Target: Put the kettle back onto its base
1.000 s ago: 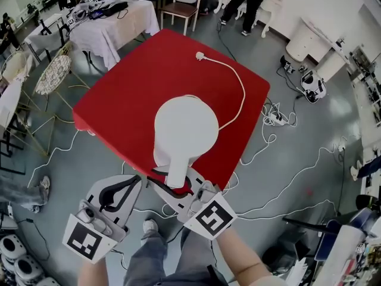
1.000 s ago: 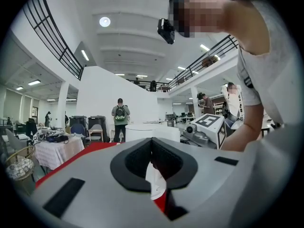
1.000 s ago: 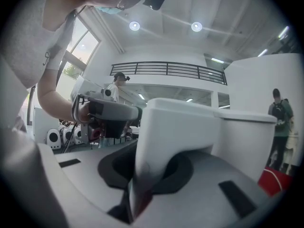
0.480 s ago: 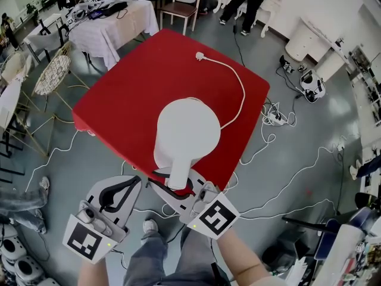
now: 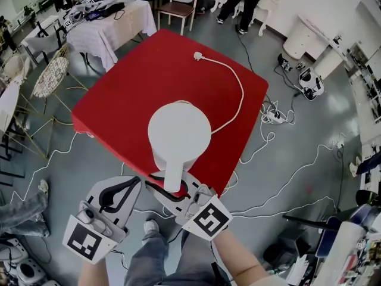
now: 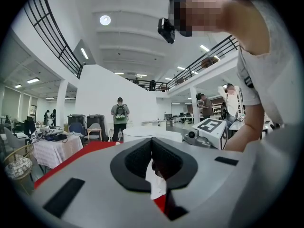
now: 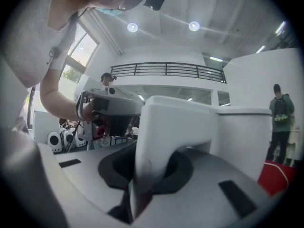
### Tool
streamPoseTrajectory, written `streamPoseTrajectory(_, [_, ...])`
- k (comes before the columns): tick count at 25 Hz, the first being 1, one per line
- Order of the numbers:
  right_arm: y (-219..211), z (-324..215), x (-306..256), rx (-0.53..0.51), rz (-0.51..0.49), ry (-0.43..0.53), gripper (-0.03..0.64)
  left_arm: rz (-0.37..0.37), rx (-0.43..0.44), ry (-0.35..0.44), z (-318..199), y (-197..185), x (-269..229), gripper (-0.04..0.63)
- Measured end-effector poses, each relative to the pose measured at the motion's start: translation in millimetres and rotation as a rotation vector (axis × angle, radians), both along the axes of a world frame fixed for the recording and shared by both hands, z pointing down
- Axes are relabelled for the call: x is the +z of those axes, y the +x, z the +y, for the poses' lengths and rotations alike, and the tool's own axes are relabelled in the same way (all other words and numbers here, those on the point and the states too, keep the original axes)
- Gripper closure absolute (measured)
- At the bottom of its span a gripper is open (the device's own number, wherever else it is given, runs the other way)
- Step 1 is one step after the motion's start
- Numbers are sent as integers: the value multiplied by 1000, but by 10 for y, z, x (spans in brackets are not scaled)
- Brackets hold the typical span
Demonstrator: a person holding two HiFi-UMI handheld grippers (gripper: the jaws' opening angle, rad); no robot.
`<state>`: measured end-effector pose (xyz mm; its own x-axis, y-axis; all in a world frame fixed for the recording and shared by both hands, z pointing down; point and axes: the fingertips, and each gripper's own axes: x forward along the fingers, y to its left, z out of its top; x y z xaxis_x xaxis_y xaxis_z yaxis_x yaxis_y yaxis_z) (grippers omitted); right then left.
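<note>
Right jaws clamp kettle; cord shows only overhead.

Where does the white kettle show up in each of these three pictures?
Head view: kettle in the centre, over the red table.
Left gripper view: kettle top just above the jaws, mid-picture.
Right gripper view: kettle fills centre and right, handle between the jaws.
Shared landmark: the red table.

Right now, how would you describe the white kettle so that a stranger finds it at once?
Look at the square red table in the hall. At its near edge is a round white plastic kettle, its handle held by the right tongs. Only a thin white cable lies beside it, so it is the one bulky thing there.
</note>
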<state>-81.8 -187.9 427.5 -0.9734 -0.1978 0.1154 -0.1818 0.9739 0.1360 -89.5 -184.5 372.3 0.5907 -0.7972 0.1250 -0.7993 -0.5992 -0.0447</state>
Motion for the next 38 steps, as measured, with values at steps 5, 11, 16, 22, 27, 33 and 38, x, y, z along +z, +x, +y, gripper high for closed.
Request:
streamPoseTrajectory(5, [9, -3, -28, -15, -69, -25, 558, 1, 15, 0, -12, -10, -24, 584])
streamPoseTrajectory(11, [209, 32, 82, -32, -86, -13, 543, -8, 33, -12, -28, 34, 20, 584])
streamPoseTrajectory(16, [442, -3, 78, -14, -72, -46, 508, -10, 51, -17, -69, 94, 33, 584])
streamPoseTrajectory(22, [731, -91, 110, 56, -19, -47, 491, -19, 84, -15, -132, 255, 22, 584])
streamPoseTrajectory(27, [871, -179, 55, 81, -76, -93, 485, -23, 113, -2, -186, 356, -43, 584])
streamPoseTrajectory(33, [1040, -203, 80, 98, -83, -123, 479, -32, 130, 1, -209, 451, -69, 584])
streamPoseTrajectory(38, [1139, -260, 88, 106, -124, -138, 469, -31, 138, 0, -233, 502, -61, 584])
